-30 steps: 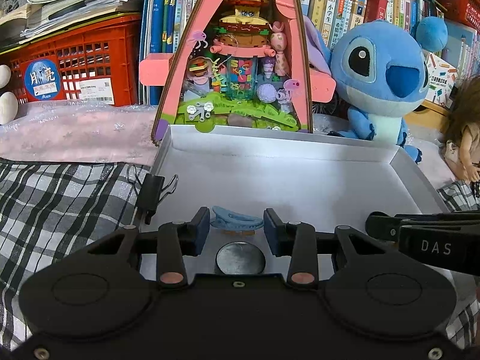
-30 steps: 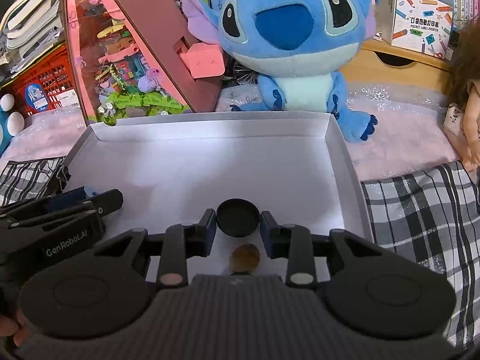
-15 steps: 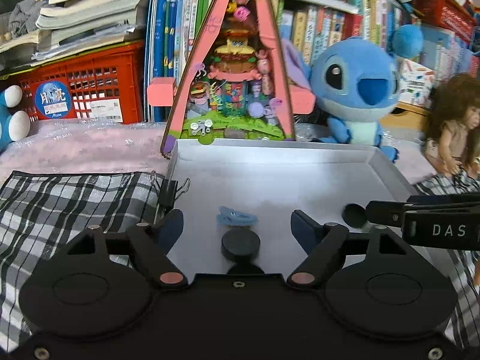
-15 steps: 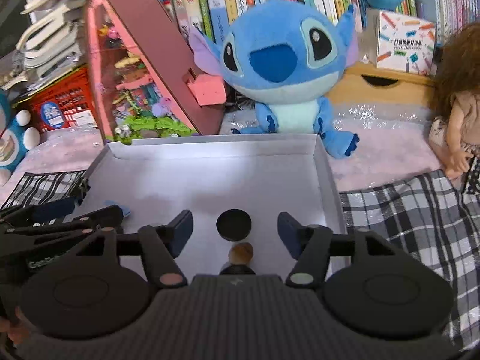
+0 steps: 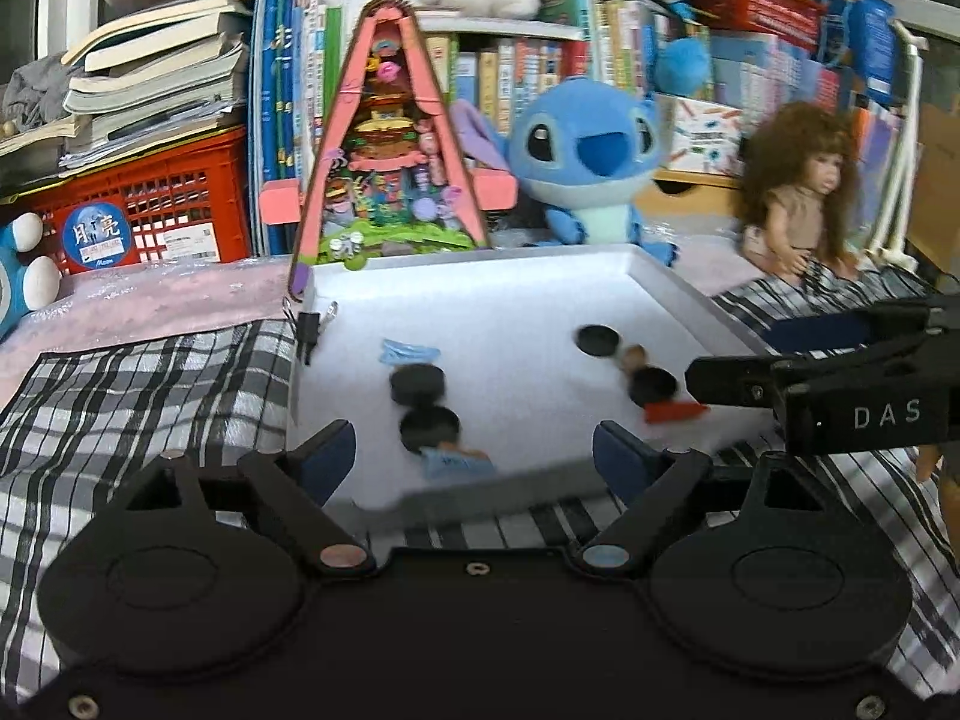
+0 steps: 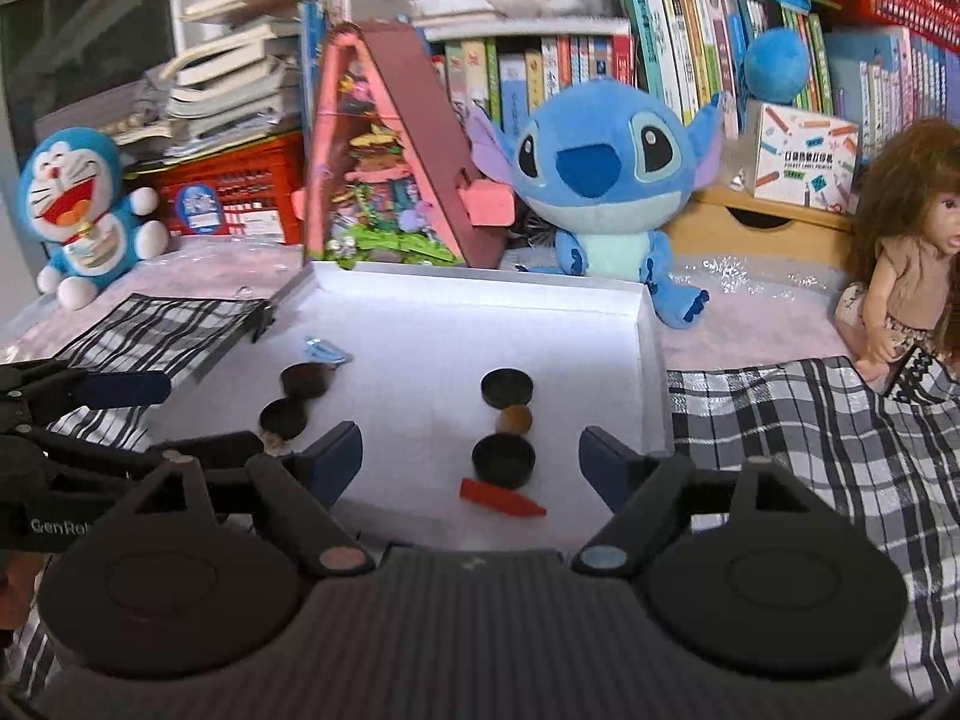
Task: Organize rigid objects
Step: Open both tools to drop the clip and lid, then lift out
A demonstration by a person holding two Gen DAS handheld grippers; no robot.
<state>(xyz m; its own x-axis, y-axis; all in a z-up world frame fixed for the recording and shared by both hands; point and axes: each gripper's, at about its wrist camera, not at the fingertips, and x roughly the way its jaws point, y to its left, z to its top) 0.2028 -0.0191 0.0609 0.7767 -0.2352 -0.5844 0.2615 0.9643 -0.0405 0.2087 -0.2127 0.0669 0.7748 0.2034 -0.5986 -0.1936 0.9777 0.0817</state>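
Observation:
A white tray (image 6: 456, 324) lies on the checked cloth and holds small objects. On its left are a blue clip (image 6: 327, 351) and two black discs (image 6: 304, 380) (image 6: 283, 419). On its right are a black disc (image 6: 507, 388), a brown bead (image 6: 516, 419), a black cap (image 6: 503, 460) and a red piece (image 6: 501, 497). The same objects show in the left wrist view: clip (image 5: 410, 351), discs (image 5: 417, 383) (image 5: 429, 427), red piece (image 5: 673, 412). My left gripper (image 5: 474, 456) is open and empty above the tray's near edge. My right gripper (image 6: 471, 462) is open and empty above the cap.
A pink triangular toy house (image 6: 384, 162), a blue Stitch plush (image 6: 606, 180) and bookshelves stand behind the tray. A Doraemon plush (image 6: 81, 210) and a red crate (image 5: 156, 204) are at the left, a doll (image 6: 912, 240) at the right. A binder clip (image 5: 309, 330) grips the tray's left wall.
Both grippers have opened, let go of the black discs and pulled back and up from the tray. More of the tray's contents show now.

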